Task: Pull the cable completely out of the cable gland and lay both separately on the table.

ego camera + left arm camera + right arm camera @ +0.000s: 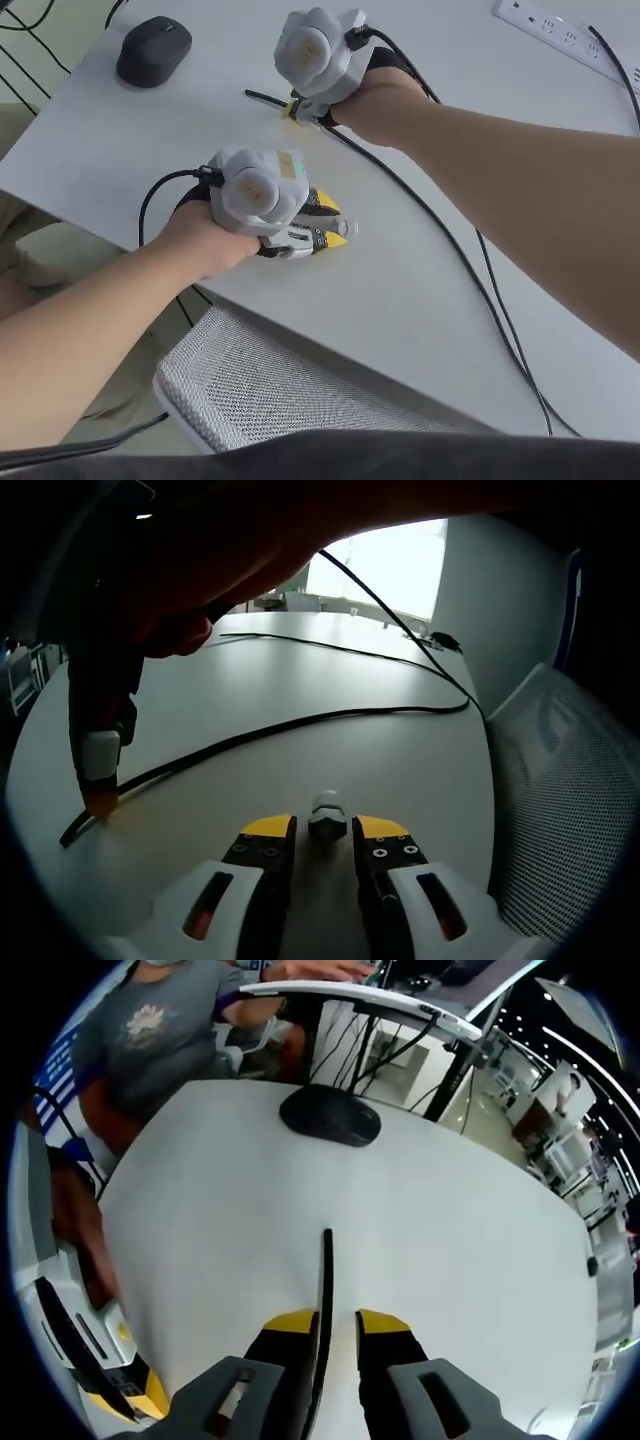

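A thin black cable [420,215] runs across the white table [400,300], with its free end [252,95] pointing toward the mouse. My right gripper [293,108] is shut on the cable just behind that end. In the right gripper view the cable [326,1260] sticks out forward between the yellow tips of the right gripper [340,1320]. A small grey-white cable gland [327,815] sits between the tips of my left gripper [324,830], apart from the cable [300,723]. The left gripper [330,222] is near the table's front edge.
A black mouse [153,50] lies at the far left and a white power strip [550,25] at the far right. A mesh chair [260,390] stands below the table's front edge. A person in a grey shirt [170,1020] sits beyond the table.
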Tool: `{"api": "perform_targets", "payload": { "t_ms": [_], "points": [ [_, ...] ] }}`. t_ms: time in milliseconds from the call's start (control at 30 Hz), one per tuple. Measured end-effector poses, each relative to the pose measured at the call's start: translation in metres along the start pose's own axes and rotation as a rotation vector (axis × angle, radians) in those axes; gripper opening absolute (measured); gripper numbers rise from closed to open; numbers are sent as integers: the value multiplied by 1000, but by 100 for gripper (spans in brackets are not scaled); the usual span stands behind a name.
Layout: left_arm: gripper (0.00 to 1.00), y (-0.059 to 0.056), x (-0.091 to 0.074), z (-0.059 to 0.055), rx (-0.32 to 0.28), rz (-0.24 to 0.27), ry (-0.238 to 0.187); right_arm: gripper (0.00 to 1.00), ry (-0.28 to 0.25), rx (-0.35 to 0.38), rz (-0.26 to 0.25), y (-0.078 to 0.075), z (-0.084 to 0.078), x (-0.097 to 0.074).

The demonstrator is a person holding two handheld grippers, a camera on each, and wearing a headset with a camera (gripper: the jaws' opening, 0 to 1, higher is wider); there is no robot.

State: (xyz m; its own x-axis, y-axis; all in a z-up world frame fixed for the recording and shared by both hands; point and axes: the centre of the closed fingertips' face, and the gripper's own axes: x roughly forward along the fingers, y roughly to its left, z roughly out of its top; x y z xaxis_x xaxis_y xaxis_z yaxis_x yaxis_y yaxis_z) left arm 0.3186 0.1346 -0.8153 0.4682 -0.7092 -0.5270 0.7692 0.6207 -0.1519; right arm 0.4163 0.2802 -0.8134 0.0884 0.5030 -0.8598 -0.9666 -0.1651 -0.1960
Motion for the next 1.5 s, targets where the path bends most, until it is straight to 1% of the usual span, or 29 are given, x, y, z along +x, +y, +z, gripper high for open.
{"api": "perform_targets", "payload": {
  "t_ms": [100, 233, 333, 433, 500, 600, 633, 667, 700, 733, 833, 867, 900, 967, 1033, 1067, 1133, 1167, 1200, 1233, 1267, 1367, 1433, 1467, 1500],
  "points": [
    [28, 1, -1, 1, 0, 11, -3, 14, -11, 22, -9, -3, 0, -6],
    [29, 0, -4, 2, -4, 17, -3, 19, -25, 38, -40, -10, -1, -18],
    [30, -4, -6, 1, 6, 14, 17, 22, -59, 71, -55, -13, 1, -34],
    [32, -9, -10, 3, 20, 16, 29, 26, -68, 66, -68, -15, 0, -48],
    [33, -12, -12, 6, 16, 16, 25, 27, -82, 69, -77, -16, 0, -58],
    [35, -16, -16, 11, 0, 19, 17, 30, -109, 73, -98, -18, -1, -78],
    [37, -18, -18, 13, -6, 18, 15, 30, -130, 103, -106, -19, -1, -86],
    [38, -20, -19, 14, -11, 18, 13, 31, -150, 155, -103, -20, -1, -88],
    [40, -20, -19, 14, -10, 20, 14, 31, -171, 182, -111, -22, -1, -93],
    [42, -21, -21, 15, -3, 22, 16, 32, -188, 192, -121, -26, -2, -92],
    [46, -23, -26, 20, -7, 25, 7, 34, -185, 181, -144, -25, -13, -113],
    [48, -24, -28, 21, -16, 26, 3, 35, -195, 191, -157, -25, -17, -123],
    [48, -22, -29, 19, -21, 29, 7, 36, -204, 205, -164, -24, -21, -133],
    [49, -24, -33, 22, -15, 31, 2, 38, -209, 217, -177, -22, -29, -147],
    [51, -25, -36, 23, -14, 30, 10, 40, -220, 234, -196, -19, -38, -165],
    [51, -26, -39, 24, -11, 29, 11, 40, -229, 247, -219, -19, -44, -177],
    [54, -27, -43, 28, 0, 38, 5, 42, -244, 272, -240, -18, -51, -193],
    [54, -27, -46, 31, -4, 36, 5, 43, -258, 297, -267, -19, -57, -206],
    [53, -28, -48, 32, -10, 36, 5, 43, -268, 314, -279, -18, -61, -215],
    [54, -28, -50, 33, -11, 39, 2, 44, -281, 338, -291, -16, -66, -227],
    [54, -30, -51, 34, -11, 37, 1, 44, -286, 352, -303, -14, -71, -235],
    [56, -35, -56, 39, -4, 34, 5, 46, -308, 391, -356, -5, -86, -269],
    [58, -37, -60, 41, -8, 32, 2, 47, -318, 409, -379, 2, -95, -285],
    [58, -39, -63, 44, -11, 37, -6, 48, -323, 419, -389, 6, -100, -293],
    [59, -39, -64, 46, -13, 38, -9, 49, -335, 442, -411, 10, -107, -305]
  ]
}}
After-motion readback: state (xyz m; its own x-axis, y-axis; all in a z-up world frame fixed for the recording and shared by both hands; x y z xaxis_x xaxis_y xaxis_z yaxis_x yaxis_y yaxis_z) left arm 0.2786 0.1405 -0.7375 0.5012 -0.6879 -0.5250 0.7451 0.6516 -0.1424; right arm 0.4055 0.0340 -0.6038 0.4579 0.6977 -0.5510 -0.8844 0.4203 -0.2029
